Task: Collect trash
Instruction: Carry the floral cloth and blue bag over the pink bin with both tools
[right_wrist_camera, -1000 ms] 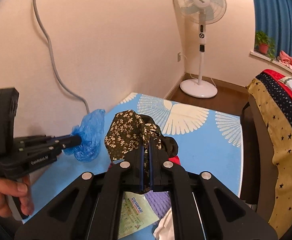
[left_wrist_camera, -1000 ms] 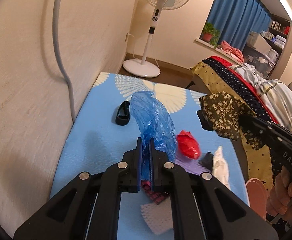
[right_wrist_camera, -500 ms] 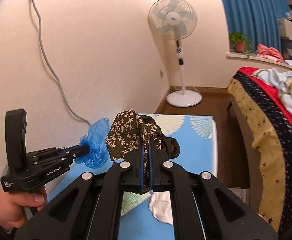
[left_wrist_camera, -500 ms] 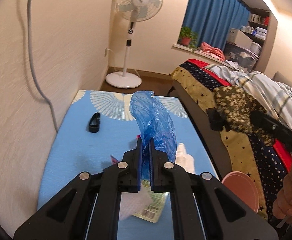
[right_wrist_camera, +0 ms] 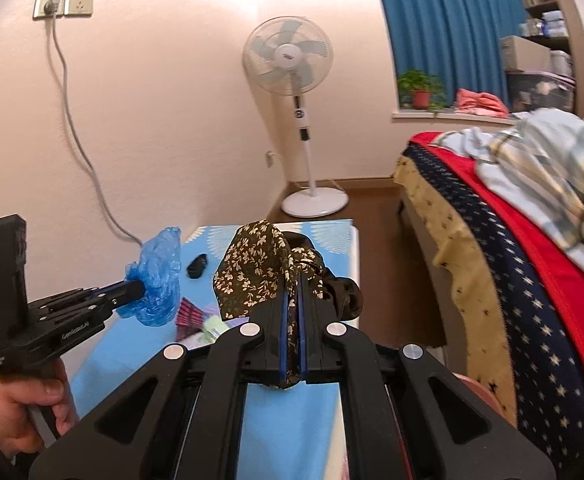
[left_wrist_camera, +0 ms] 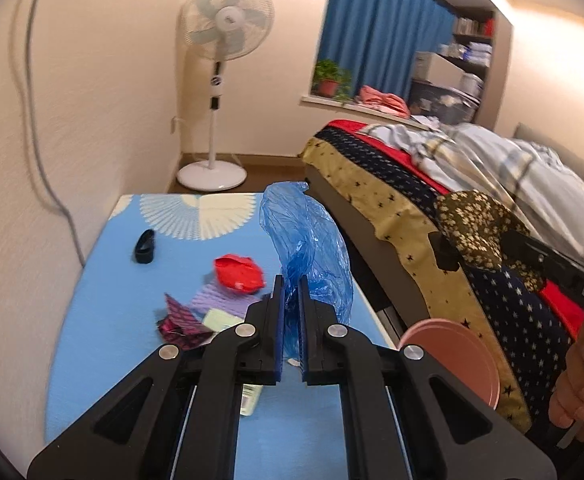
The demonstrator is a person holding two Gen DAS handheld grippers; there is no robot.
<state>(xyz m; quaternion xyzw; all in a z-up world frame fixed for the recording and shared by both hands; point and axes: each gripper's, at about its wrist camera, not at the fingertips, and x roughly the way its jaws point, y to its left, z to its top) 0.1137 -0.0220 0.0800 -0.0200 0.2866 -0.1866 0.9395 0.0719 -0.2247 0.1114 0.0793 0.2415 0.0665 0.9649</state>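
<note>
A low bed with a bright blue cover [left_wrist_camera: 91, 320] lies along a cream wall [left_wrist_camera: 91, 100]. The cover has white fan shapes at its far end. Past that far end, a white standing fan [left_wrist_camera: 227, 28] stands on the brown floor in the corner of the room. On the blue cover sits a small pile of trash: a red crumpled wrapper [left_wrist_camera: 239, 273], a soft purple piece [left_wrist_camera: 221, 301] touching it, a dark pink striped wrapper [left_wrist_camera: 181, 320] on the near side of the purple piece, and a pale green bit [left_wrist_camera: 221, 319] by them. A small black thing [left_wrist_camera: 144, 246] lies alone, closer to the standing fan. The left gripper [left_wrist_camera: 290, 292] is squeezed tight on a blue plastic bag [left_wrist_camera: 308, 248], which sticks up above the blue cover. The right gripper [right_wrist_camera: 292, 292] is squeezed tight on a dark cloth with little cream flowers [right_wrist_camera: 251, 272], also up in the air over the blue cover. A hand [right_wrist_camera: 23, 408] holds the left tool from below. Beside the blue cover, on the side away from the wall, is a bigger bed with a starry blanket [left_wrist_camera: 392, 192] and a striped quilt [left_wrist_camera: 512, 160]. A pink round thing [left_wrist_camera: 464, 352] sits low between the two beds. Behind the big bed hangs a blue curtain [left_wrist_camera: 380, 40], with a green plant [left_wrist_camera: 330, 78] on the sill. A grey cord [right_wrist_camera: 79, 140] runs down the wall from a plug.
</note>
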